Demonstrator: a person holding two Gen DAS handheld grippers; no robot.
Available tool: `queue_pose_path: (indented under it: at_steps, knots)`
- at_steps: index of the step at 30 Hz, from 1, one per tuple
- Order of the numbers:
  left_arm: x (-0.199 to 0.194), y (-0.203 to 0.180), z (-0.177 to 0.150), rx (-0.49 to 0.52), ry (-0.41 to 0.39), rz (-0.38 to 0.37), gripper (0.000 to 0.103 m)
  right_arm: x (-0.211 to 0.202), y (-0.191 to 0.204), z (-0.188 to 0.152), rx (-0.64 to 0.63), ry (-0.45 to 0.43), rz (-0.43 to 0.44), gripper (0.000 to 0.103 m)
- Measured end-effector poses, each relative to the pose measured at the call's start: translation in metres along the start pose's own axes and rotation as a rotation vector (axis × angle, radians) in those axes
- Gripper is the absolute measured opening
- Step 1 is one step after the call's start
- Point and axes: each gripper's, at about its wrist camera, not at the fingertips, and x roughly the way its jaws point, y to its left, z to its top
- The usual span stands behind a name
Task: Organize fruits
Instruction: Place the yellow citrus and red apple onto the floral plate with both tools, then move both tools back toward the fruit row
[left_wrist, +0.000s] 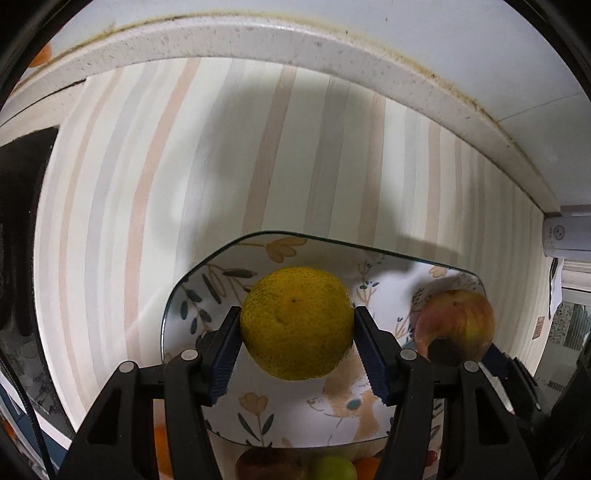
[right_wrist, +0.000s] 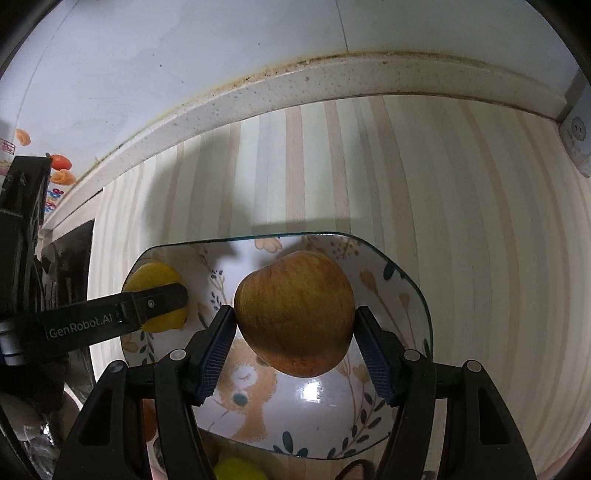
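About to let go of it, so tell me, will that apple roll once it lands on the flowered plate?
Probably a little: the apple is rounded and the plate looks glossy. The raised rim should likely contain it.

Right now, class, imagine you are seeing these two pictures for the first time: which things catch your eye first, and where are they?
First comes the yellow citrus fruit clamped in the left gripper, held above the floral plate. Beside it, the red-and-yellow apple is pinched in the right gripper over the same plate, towards its right side. Behind both lies the striped table covering, edged by a stained white ledge.
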Motion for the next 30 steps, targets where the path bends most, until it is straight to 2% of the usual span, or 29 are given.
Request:
queue_pose_path:
  at_steps: [7, 8, 9, 12, 15, 20, 25, 28, 29, 30]
  knots:
    - [0.000, 0.011, 0.000, -0.022, 0.013, -0.003, 0.057, 0.004, -0.001, 0.003, 0.022, 0.058, 0.009, 0.071]
    - [0.000, 0.013, 0.001, -0.025, 0.011, 0.005, 0.062, 0.002, 0.000, 0.003, 0.021, 0.056, 0.007, 0.075]
    - [-0.002, 0.015, 0.001, -0.024, 0.002, 0.013, 0.073, 0.000, 0.001, 0.002, 0.018, 0.054, 0.003, 0.082]
    - [-0.011, 0.018, -0.001, -0.012, -0.016, 0.035, 0.087, -0.009, 0.003, -0.002, 0.011, 0.058, -0.024, 0.085]
    - [-0.025, 0.025, -0.009, 0.006, -0.039, 0.069, 0.087, -0.019, 0.007, -0.008, -0.018, 0.066, -0.068, 0.094]
    - [-0.047, 0.035, -0.031, 0.032, -0.077, 0.116, 0.087, -0.040, 0.012, -0.029, -0.054, 0.065, -0.119, 0.094]
    - [-0.075, 0.053, -0.069, 0.036, -0.140, 0.153, 0.087, -0.068, 0.010, -0.057, -0.060, 0.049, -0.142, 0.094]
    - [-0.089, 0.046, -0.090, 0.045, -0.176, 0.161, 0.087, -0.088, 0.011, -0.077, -0.068, 0.024, -0.152, 0.094]
    - [-0.086, 0.026, -0.099, 0.049, -0.190, 0.170, 0.087, -0.095, 0.012, -0.084, -0.069, 0.016, -0.156, 0.094]
    - [-0.089, 0.023, -0.105, 0.054, -0.204, 0.177, 0.087, -0.099, 0.013, -0.089, -0.069, 0.010, -0.157, 0.094]
